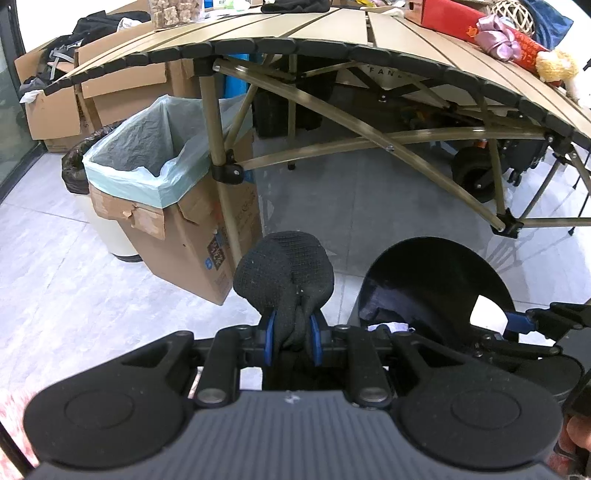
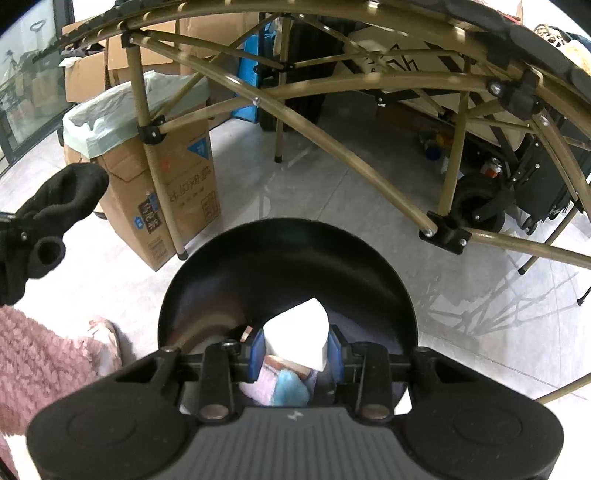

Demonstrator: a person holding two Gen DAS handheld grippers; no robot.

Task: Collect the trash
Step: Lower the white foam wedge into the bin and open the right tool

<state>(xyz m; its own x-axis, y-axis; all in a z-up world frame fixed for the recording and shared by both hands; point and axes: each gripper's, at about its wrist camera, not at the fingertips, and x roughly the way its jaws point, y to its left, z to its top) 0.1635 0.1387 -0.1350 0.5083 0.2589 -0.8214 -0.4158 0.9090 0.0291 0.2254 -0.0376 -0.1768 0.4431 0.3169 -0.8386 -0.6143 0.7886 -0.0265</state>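
Left wrist view: the left gripper (image 1: 293, 338) has its jaws closed tight on a bundle of black knit cloth (image 1: 284, 273), whose bulk bulges out ahead of the blue pads. Ahead and to the left of the jaws stands a cardboard box (image 1: 177, 221) lined with a pale green bag (image 1: 147, 147), its mouth open, set against a leg of the folding surface (image 1: 332, 33). Just to the right of the jaws a black bowl (image 1: 436, 284) is held over the grey floor (image 1: 351, 192), with the right gripper (image 1: 521, 321) at its rim.

Right wrist view: the right gripper (image 2: 295, 350) has its jaws partly closed on the near rim of the black bowl (image 2: 288, 266); a white piece (image 2: 303, 336) sits between the pads, and what exactly the pads press on cannot be told. Pink and blue scraps (image 2: 284, 384) lie below the jaws. Far left of the jaws the black knit cloth (image 2: 70, 195) shows in the left gripper (image 2: 22, 236), with the lined cardboard box (image 2: 166, 184) ahead-left beyond it.
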